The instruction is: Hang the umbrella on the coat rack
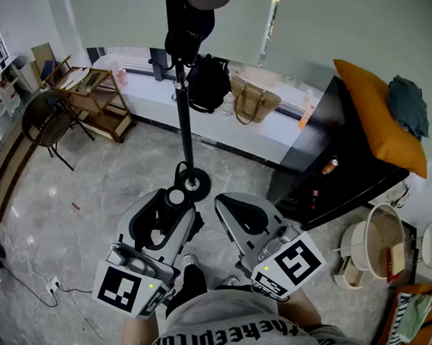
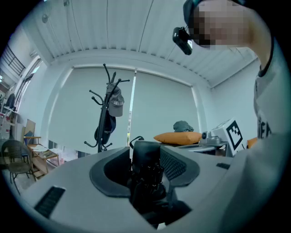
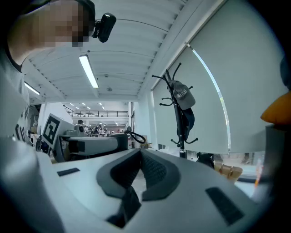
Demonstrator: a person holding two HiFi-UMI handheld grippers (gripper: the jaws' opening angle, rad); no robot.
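The coat rack (image 1: 184,110) stands straight ahead on its round base (image 1: 194,180), with a grey cap and a dark bag hanging near its top (image 1: 189,26). My left gripper (image 1: 171,205) is shut on a black folded umbrella (image 1: 174,198), close to the base. In the left gripper view the umbrella (image 2: 146,168) fills the gap between the jaws, and the coat rack (image 2: 105,113) rises beyond it. My right gripper (image 1: 229,204) is beside the left, shut with nothing in it; its pads (image 3: 152,170) meet, and the coat rack (image 3: 180,118) stands ahead to the right.
A black backpack (image 1: 208,82) and a tan bag (image 1: 255,99) sit on the window ledge behind the rack. A black cabinet (image 1: 343,166) with an orange cushion (image 1: 377,117) stands at right. A wooden rack (image 1: 91,93) and a chair (image 1: 48,120) are at left.
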